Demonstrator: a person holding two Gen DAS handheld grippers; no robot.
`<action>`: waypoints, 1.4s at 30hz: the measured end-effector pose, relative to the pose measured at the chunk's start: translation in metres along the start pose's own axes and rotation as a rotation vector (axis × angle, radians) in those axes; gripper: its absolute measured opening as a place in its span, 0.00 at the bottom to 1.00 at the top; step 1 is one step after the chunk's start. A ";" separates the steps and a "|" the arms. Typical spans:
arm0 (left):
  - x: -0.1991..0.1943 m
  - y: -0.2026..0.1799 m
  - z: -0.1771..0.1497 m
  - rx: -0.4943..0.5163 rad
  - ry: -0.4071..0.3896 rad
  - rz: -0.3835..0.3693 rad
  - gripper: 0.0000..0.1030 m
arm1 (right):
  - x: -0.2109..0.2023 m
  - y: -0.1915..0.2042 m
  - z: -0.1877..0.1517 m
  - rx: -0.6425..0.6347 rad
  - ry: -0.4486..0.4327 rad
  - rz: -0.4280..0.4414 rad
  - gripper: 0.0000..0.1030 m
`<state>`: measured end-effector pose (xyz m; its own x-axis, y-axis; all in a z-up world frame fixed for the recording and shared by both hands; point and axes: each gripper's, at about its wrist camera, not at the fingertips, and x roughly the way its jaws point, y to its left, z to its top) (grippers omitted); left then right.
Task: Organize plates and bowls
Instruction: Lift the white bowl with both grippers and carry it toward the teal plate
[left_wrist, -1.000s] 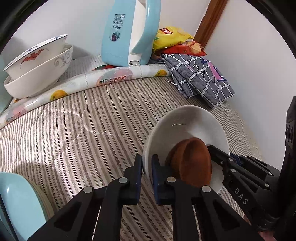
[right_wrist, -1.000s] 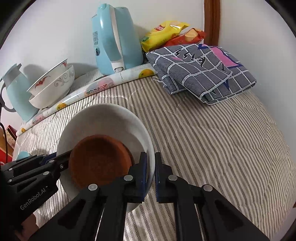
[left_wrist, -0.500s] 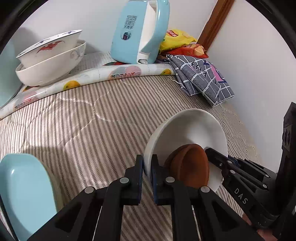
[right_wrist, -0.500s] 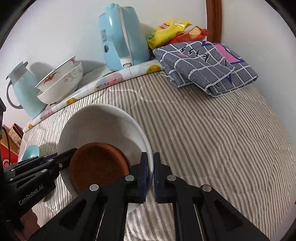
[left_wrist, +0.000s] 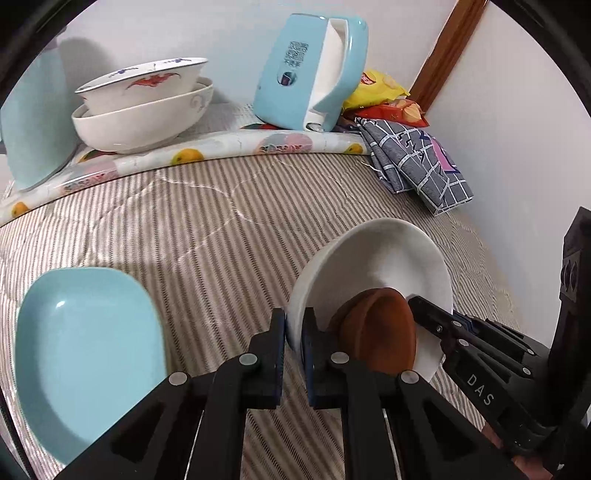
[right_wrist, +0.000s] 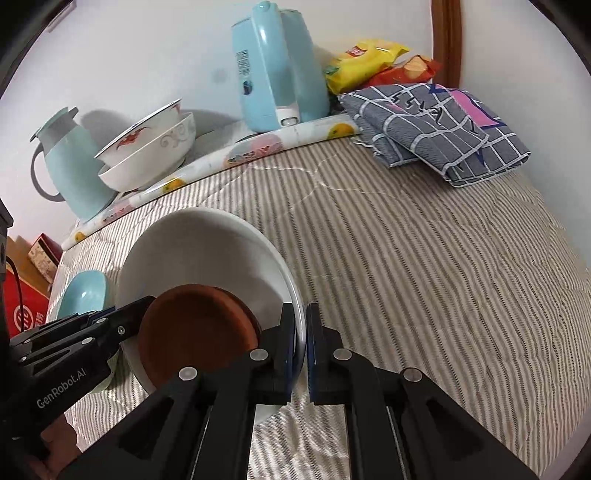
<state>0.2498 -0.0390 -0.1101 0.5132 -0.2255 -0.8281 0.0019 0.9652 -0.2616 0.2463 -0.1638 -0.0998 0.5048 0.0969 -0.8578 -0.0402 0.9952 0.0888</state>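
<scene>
Both grippers hold one white plate (left_wrist: 384, 258) with a small brown dish (left_wrist: 376, 332) in it, above the striped cloth. My left gripper (left_wrist: 294, 332) is shut on the plate's left rim. My right gripper (right_wrist: 301, 332) is shut on its right rim; the plate (right_wrist: 199, 251) and brown dish (right_wrist: 195, 328) also show in the right wrist view. A light blue plate (left_wrist: 85, 350) lies on the cloth to the left, also in the right wrist view (right_wrist: 83, 293). Two stacked patterned bowls (left_wrist: 144, 110) stand at the back left.
A light blue kettle (left_wrist: 314, 70) stands at the back by the wall. A blue thermos jug (right_wrist: 70, 166) stands left of the bowls. A folded checked cloth (right_wrist: 439, 129) and snack bags (right_wrist: 365, 59) lie at the back right. Red boxes (right_wrist: 22, 310) sit beyond the left edge.
Both grippers have carried the white plate and brown dish leftward; the light blue plate has come further into the left wrist view. Both grips are unchanged.
</scene>
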 end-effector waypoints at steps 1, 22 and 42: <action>-0.003 0.001 -0.001 -0.002 -0.003 0.001 0.09 | -0.001 0.002 -0.001 -0.002 -0.002 0.002 0.06; -0.055 0.026 -0.019 -0.036 -0.069 0.005 0.09 | -0.038 0.047 -0.012 -0.058 -0.051 0.012 0.06; -0.103 0.079 -0.029 -0.101 -0.135 0.055 0.09 | -0.052 0.107 -0.016 -0.123 -0.075 0.077 0.06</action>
<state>0.1717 0.0563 -0.0599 0.6210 -0.1461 -0.7701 -0.1124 0.9557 -0.2719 0.2018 -0.0621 -0.0536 0.5585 0.1767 -0.8105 -0.1845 0.9790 0.0864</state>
